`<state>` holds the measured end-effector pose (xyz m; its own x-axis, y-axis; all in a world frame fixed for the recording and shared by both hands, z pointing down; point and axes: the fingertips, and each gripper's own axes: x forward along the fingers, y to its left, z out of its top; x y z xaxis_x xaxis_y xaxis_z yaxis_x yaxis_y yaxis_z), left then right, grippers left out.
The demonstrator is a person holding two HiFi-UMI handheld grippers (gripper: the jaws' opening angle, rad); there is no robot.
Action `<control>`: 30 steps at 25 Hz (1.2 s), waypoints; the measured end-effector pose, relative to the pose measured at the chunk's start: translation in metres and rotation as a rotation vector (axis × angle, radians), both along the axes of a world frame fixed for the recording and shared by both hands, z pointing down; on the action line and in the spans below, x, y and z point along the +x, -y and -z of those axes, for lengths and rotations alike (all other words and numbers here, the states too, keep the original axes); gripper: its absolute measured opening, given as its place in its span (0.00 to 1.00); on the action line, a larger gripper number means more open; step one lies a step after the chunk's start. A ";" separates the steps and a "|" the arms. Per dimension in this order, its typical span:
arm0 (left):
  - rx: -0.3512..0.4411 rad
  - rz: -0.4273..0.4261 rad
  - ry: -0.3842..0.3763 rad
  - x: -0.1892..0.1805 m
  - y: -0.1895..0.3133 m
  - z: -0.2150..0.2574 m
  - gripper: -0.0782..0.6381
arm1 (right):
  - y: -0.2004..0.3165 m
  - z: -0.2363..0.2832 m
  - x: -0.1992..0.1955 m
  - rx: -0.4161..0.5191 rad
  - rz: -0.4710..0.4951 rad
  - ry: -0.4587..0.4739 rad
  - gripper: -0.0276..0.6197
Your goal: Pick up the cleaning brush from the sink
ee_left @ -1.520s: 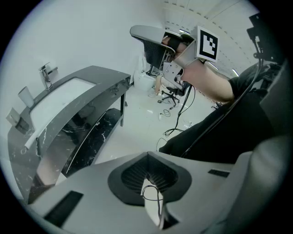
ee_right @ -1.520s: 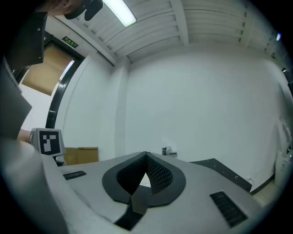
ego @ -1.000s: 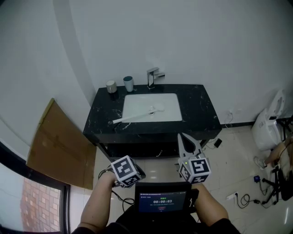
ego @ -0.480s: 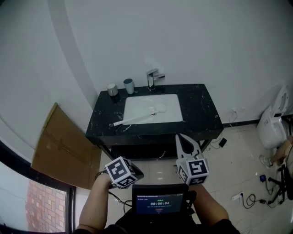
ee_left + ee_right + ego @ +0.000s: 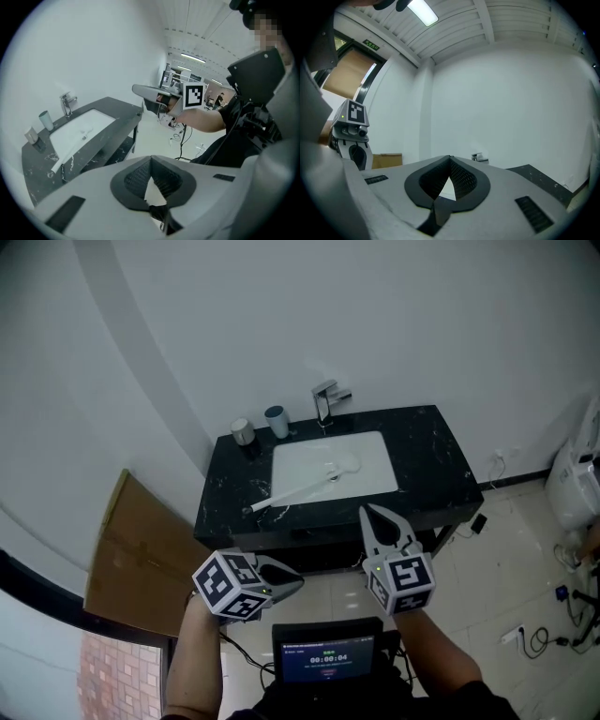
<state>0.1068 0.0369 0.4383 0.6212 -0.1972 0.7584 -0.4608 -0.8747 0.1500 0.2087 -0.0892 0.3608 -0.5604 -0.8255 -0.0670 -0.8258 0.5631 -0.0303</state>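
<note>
The cleaning brush (image 5: pixel 302 487) lies in the white sink (image 5: pixel 375 465). Its head rests near the drain and its long white handle reaches over the front left rim onto the black counter (image 5: pixel 441 456). The left gripper view shows the handle (image 5: pixel 57 165) too. Both grippers hang in front of the counter, well short of the brush. My left gripper (image 5: pixel 298 583) is shut and empty, pointing to the right. My right gripper (image 5: pixel 366 509) is shut and empty, pointing at the counter's front edge. Its jaws (image 5: pixel 140 90) show in the left gripper view.
A faucet (image 5: pixel 325 401) stands behind the sink, with two cups (image 5: pixel 276 420) (image 5: pixel 242 431) to its left. Cardboard (image 5: pixel 141 549) leans on the wall at the left. A toilet (image 5: pixel 577 484) and floor cables (image 5: pixel 539 638) are at the right. A small screen (image 5: pixel 328 652) sits at my chest.
My left gripper has risen and swung so that its jaws point right. The right gripper has shifted a little. The counter sits further right in the head view.
</note>
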 end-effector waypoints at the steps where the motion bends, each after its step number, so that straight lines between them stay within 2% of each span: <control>1: 0.024 -0.001 -0.015 -0.015 0.010 0.006 0.13 | 0.007 0.002 -0.015 0.001 -0.011 0.001 0.06; 6: 0.166 0.047 -0.150 -0.118 0.066 0.041 0.13 | 0.049 0.010 -0.096 -0.015 -0.106 0.046 0.06; 11: 0.287 0.095 -0.239 -0.215 0.127 0.070 0.13 | 0.092 0.013 -0.163 -0.047 -0.209 0.084 0.06; 12: 0.328 0.123 -0.280 -0.230 0.144 0.080 0.13 | 0.100 0.014 -0.173 -0.049 -0.225 0.085 0.06; 15: 0.535 0.220 -0.381 -0.266 0.200 0.112 0.13 | 0.130 0.014 -0.197 -0.063 -0.265 0.073 0.06; 16: 0.579 0.241 -0.410 -0.275 0.219 0.118 0.13 | 0.143 0.014 -0.203 -0.067 -0.272 0.072 0.06; 19: 0.581 0.294 -0.527 -0.294 0.275 0.128 0.13 | 0.184 0.007 -0.217 -0.072 -0.295 0.074 0.06; 22: 0.608 0.405 -0.618 -0.321 0.331 0.134 0.13 | 0.230 -0.011 -0.222 -0.119 -0.338 0.096 0.06; 25: 0.635 0.464 -0.628 -0.346 0.379 0.130 0.13 | 0.273 -0.033 -0.229 -0.188 -0.383 0.111 0.06; 28: 0.624 0.444 -0.589 -0.361 0.416 0.112 0.13 | 0.311 -0.063 -0.242 -0.267 -0.425 0.130 0.06; 30: 0.585 0.426 -0.576 -0.369 0.434 0.096 0.13 | 0.337 -0.096 -0.247 -0.387 -0.476 0.182 0.06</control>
<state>-0.2623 -0.3970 0.3426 0.6584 -0.7500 0.0628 -0.7526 -0.6570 0.0437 -0.0384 -0.4258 0.4565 -0.1338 -0.9648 0.2262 -0.9455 0.0559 -0.3209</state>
